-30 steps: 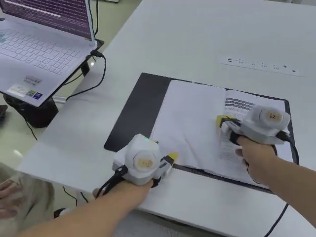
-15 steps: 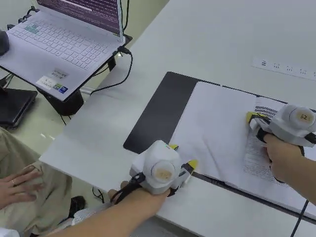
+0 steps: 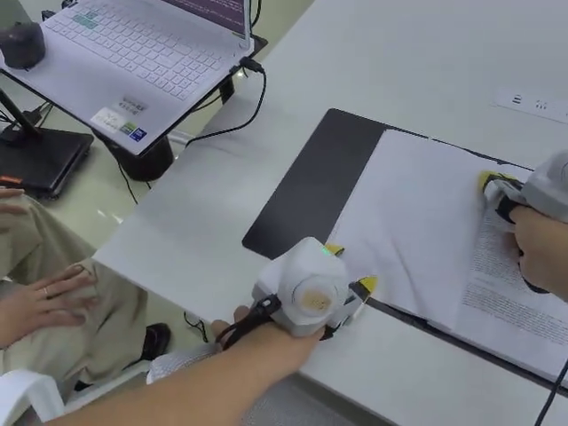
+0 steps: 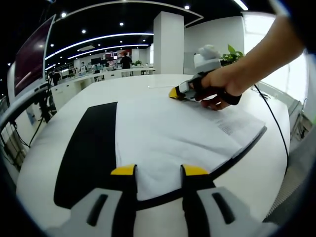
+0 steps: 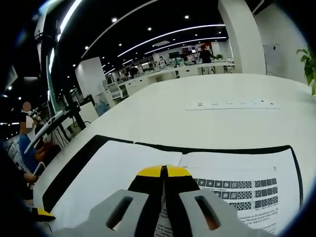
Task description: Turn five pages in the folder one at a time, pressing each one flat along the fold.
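The folder lies open on the white table, its black cover [image 3: 311, 191] spread out to the left. A blank white page [image 3: 417, 222] is turned over it, and a printed page [image 3: 510, 293] lies to the right. My left gripper [image 3: 351, 268] is at the folder's near edge, jaws open, with the blank page's near edge [image 4: 158, 163] between the yellow tips. My right gripper [image 5: 163, 172] is shut, its tips down on the paper at the fold, near the far end. It also appears as the right gripper [image 4: 185, 92] across the page.
A laptop [image 3: 151, 53] on a stand sits off the table's left edge, with a black cable [image 3: 244, 120] running toward the table. A white power strip [image 5: 232, 104] lies beyond the folder. A seated person's hand [image 3: 44, 302] rests at lower left.
The head camera has swung left. My right gripper has slid along the fold toward the folder's far edge. The left gripper stays at the near edge.
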`<state>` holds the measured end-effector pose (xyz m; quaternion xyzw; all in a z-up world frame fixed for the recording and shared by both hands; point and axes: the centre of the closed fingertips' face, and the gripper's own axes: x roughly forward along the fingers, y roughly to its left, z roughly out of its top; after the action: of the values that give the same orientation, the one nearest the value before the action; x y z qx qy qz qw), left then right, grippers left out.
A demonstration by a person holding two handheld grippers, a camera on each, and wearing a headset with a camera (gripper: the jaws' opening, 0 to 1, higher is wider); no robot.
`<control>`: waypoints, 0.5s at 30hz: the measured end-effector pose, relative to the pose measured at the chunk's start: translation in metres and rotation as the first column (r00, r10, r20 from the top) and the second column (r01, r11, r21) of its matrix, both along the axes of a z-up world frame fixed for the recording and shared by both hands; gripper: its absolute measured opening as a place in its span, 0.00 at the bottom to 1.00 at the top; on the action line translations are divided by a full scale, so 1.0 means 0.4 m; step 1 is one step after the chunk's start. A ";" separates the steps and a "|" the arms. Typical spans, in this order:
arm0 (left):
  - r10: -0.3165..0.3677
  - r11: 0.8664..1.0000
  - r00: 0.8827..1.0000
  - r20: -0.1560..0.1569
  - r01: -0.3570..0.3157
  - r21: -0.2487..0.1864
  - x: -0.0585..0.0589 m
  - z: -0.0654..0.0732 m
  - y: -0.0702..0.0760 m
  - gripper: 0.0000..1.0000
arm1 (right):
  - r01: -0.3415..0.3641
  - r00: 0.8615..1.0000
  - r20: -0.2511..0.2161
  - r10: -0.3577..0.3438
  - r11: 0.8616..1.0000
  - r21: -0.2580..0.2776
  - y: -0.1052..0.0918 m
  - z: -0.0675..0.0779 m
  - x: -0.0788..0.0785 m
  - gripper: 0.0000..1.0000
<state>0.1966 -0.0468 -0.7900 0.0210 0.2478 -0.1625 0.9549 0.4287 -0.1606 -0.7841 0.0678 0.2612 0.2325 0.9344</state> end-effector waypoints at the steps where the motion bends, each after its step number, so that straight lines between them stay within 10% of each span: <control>1: 0.000 1.000 1.000 0.000 0.000 0.000 0.000 0.000 0.000 0.34 | 0.003 1.000 -0.001 -0.003 1.000 0.000 0.002 0.002 0.004 0.00; 15: 0.002 1.000 1.000 0.001 -0.002 -0.004 -0.005 0.004 0.005 0.34 | 0.014 1.000 -0.005 -0.014 1.000 -0.003 -0.009 -0.003 0.057 0.00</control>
<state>0.1948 -0.0447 -0.7885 0.0190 0.2470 -0.1622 0.9552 0.4514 -0.1642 -0.7853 0.0688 0.2636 0.2254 0.9354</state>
